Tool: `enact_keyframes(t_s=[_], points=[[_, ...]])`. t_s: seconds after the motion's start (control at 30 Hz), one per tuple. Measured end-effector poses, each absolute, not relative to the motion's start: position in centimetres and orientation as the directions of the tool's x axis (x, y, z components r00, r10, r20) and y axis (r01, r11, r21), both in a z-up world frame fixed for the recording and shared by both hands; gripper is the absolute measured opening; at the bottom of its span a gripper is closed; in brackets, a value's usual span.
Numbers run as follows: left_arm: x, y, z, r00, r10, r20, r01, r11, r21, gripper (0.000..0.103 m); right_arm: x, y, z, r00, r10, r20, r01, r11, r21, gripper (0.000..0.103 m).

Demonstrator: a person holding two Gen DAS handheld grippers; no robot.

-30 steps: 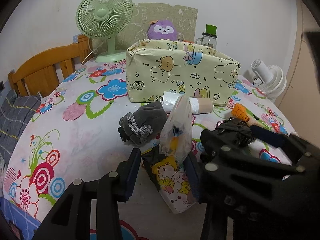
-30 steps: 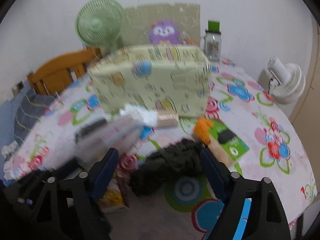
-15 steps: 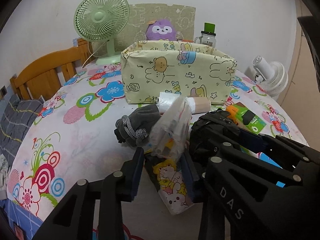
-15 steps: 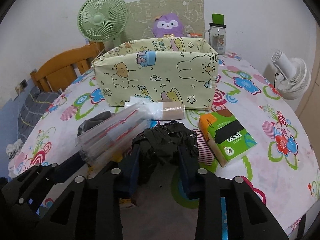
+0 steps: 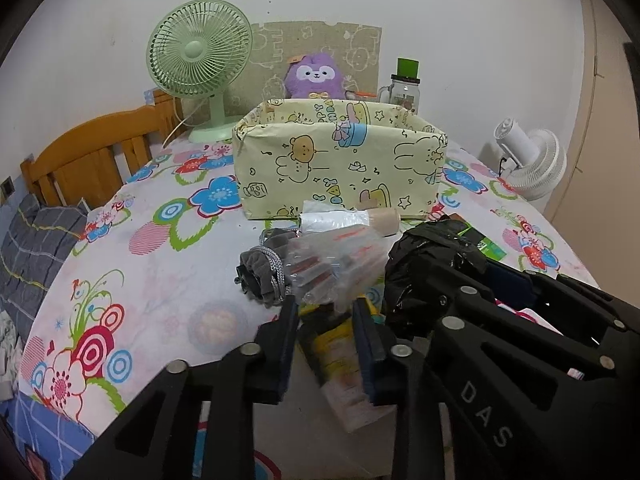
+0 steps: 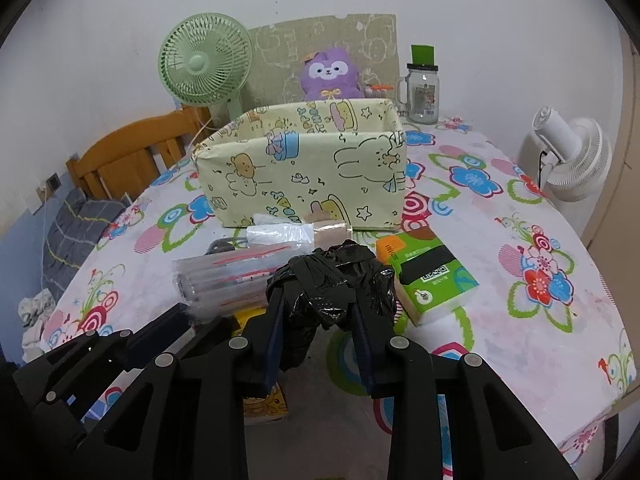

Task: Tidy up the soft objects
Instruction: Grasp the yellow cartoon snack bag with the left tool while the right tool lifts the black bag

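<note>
My left gripper (image 5: pixel 326 308) is shut on a clear plastic packet (image 5: pixel 336 264) with red markings and holds it above the table; the packet also shows in the right wrist view (image 6: pixel 228 276). My right gripper (image 6: pixel 316 312) is shut on a crumpled black plastic bag (image 6: pixel 334 280), lifted off the table; it also shows at the right of the left wrist view (image 5: pixel 432 256). A yellow cartoon-print storage box (image 5: pixel 340 160) stands open behind them, also in the right wrist view (image 6: pixel 304 168). A grey drawstring pouch (image 5: pixel 264 268) lies left of the packet.
A cartoon tissue pack (image 5: pixel 344 368) lies under my left gripper. A taped roll (image 6: pixel 304 232) and a green tissue box (image 6: pixel 432 276) lie before the storage box. Behind stand a green fan (image 5: pixel 200 60), a purple plush (image 5: pixel 316 80), a jar (image 6: pixel 422 92) and a white fan (image 6: pixel 568 160).
My right gripper moved in and shut on the black bag, then lifted it. My left gripper tilted the clear packet over and raised it, and both came nearer the box.
</note>
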State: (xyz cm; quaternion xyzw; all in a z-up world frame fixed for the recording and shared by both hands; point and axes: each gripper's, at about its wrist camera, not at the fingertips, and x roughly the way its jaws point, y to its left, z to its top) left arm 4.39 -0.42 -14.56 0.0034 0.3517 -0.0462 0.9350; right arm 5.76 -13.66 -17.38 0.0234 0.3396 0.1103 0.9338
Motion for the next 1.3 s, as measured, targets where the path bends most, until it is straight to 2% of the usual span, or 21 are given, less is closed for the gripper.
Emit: enact_keyframes(t_s=[0.03,0.17,0.2,0.4,0.7,0.73,0.77,0.83,0.87,1.0,1.3], points=[[4.3,-0.5,-14.5,0.749,-0.086,-0.657,0.09,0.996,-0.028,0.035,5.6,-13.7,-17.2,0.747,0.222,-0.626,-0.191,0.974,0.118,0.034],[3.6,-0.8,-14.3,0.756,-0.082,-0.65,0.092,0.996,-0.018,0.068,4.9,-14.1,-17.0,0.755,0.217,-0.618,-0.188,0.976,0.113,0.034],[3.5,-0.9,-14.4,0.756,-0.08,-0.649,0.092,0.996,-0.015,0.073,4.8,-14.2,-16.9,0.758,0.212,-0.617,-0.184,0.977,0.11,0.034],[3.3,-1.6,-15.0,0.746,-0.09,-0.66,0.106,0.994,-0.016,0.084,4.4,-14.9,-17.3,0.755,0.194,-0.626,-0.167,0.981,0.101,0.034],[4.6,-1.9,-16.9,0.707,-0.09,-0.702,0.106,0.994,-0.021,0.083,5.1,-15.3,-18.5,0.736,0.175,-0.654,-0.148,0.984,0.096,0.034],[4.8,-1.9,-17.1,0.701,-0.093,-0.707,0.106,0.994,-0.025,0.081,5.2,-15.2,-18.6,0.733,0.174,-0.657,-0.149,0.984,0.096,0.034],[4.9,-1.8,-17.3,0.692,-0.105,-0.714,0.112,0.993,-0.038,0.074,5.4,-15.1,-18.8,0.73,0.173,-0.661,-0.148,0.984,0.095,0.034],[4.9,-1.8,-17.4,0.692,-0.108,-0.713,0.11,0.993,-0.044,0.07,5.5,-15.1,-19.0,0.725,0.174,-0.667,-0.148,0.984,0.096,0.034],[4.9,-1.8,-17.3,0.695,-0.098,-0.712,0.105,0.994,-0.035,0.055,5.6,-15.1,-19.0,0.722,0.175,-0.669,-0.149,0.984,0.097,0.034],[5.0,-1.6,-17.2,0.69,-0.11,-0.715,0.105,0.993,-0.052,0.05,5.6,-14.8,-19.1,0.719,0.183,-0.671,-0.157,0.983,0.099,0.034],[3.8,-1.9,-15.1,0.73,-0.119,-0.674,0.116,0.992,-0.049,0.049,4.8,-15.1,-17.6,0.744,0.188,-0.641,-0.156,0.982,0.106,0.034]])
